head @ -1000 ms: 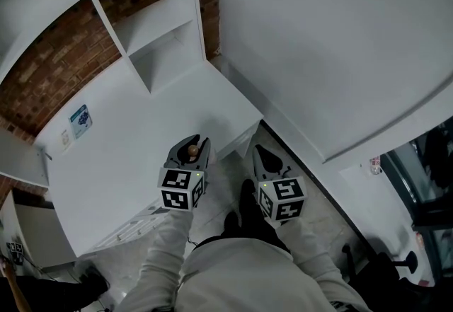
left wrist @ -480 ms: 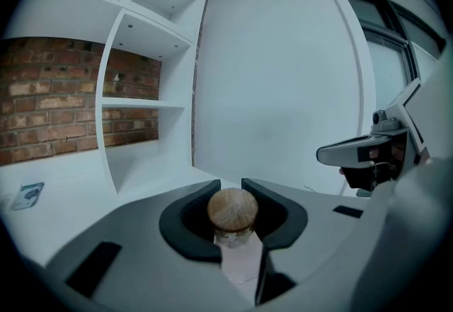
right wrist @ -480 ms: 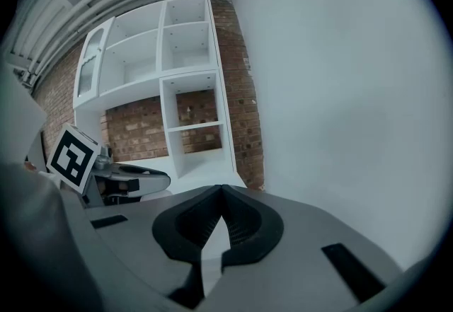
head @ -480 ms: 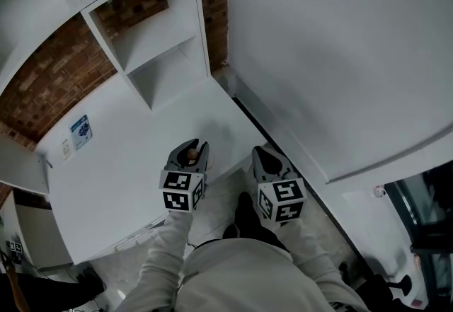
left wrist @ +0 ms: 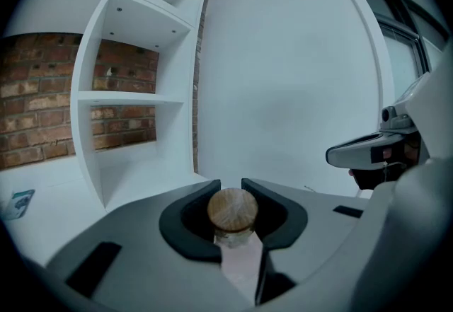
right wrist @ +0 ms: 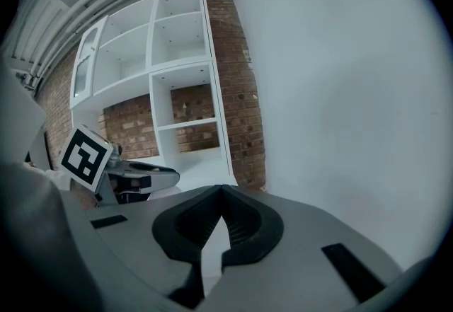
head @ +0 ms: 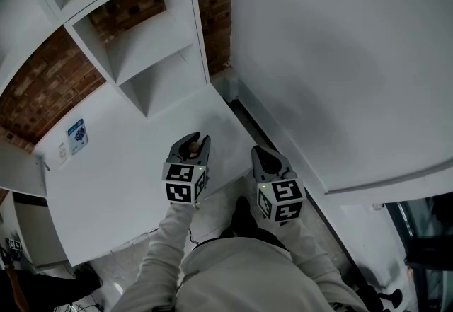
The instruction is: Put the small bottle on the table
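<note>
Head view: over the last second little has changed beyond the framing. The shelves (head: 141,42) now show more fully, while the left gripper (head: 192,142) still hangs over the front strip of the bench (head: 106,169) with the bottle (head: 191,152) in it. I read that as the carry nearly done, with the lowering next. From this steep angle I can't tell how high the base sits above the surface. The bench's near corner lies just right of the gripper and open bench spreads to its left, with the shelves well beyond. The right gripper (head: 260,155) hangs beside it, off the bench and near the wall (head: 340,56).

Left gripper view: the fingers (left wrist: 191,222) stand partly apart, clamped on the bottle below its wooden stopper. There is clear room ahead.

Right gripper view: these fingers meet at the tips, with nothing between them.
</note>
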Tool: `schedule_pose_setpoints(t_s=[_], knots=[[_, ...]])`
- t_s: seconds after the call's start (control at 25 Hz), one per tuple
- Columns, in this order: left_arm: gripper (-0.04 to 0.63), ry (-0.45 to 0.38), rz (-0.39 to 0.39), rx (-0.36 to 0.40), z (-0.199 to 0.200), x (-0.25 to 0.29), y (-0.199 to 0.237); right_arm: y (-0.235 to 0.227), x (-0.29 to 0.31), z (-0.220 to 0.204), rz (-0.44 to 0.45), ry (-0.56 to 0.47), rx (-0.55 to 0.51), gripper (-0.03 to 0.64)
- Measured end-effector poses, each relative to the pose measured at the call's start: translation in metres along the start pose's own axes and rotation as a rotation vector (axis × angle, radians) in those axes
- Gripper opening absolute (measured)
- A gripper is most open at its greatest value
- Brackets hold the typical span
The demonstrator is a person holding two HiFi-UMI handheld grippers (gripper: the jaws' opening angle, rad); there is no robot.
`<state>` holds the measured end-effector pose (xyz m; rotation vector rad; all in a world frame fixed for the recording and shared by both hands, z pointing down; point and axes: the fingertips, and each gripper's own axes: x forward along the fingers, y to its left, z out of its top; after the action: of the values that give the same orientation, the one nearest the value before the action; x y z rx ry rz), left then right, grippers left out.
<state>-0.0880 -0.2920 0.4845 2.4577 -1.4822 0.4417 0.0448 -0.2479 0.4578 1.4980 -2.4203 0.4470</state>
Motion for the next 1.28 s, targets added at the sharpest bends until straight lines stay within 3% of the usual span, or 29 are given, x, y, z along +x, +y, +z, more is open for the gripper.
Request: schedule_pose_setpoints(t_s=[0.8, 1.28], knots=[[0.105, 0.051, 0.05, 0.051, 0.004, 0.094, 0.035, -0.034, 0.032, 0.007, 0.013, 0.025, 0.004, 0.028], [0.104, 0.082, 0.069, 0.035, 0.003, 0.137, 0.059, -0.048, 0.047, 0.01, 0.004, 0.041, 0.018, 0.028]])
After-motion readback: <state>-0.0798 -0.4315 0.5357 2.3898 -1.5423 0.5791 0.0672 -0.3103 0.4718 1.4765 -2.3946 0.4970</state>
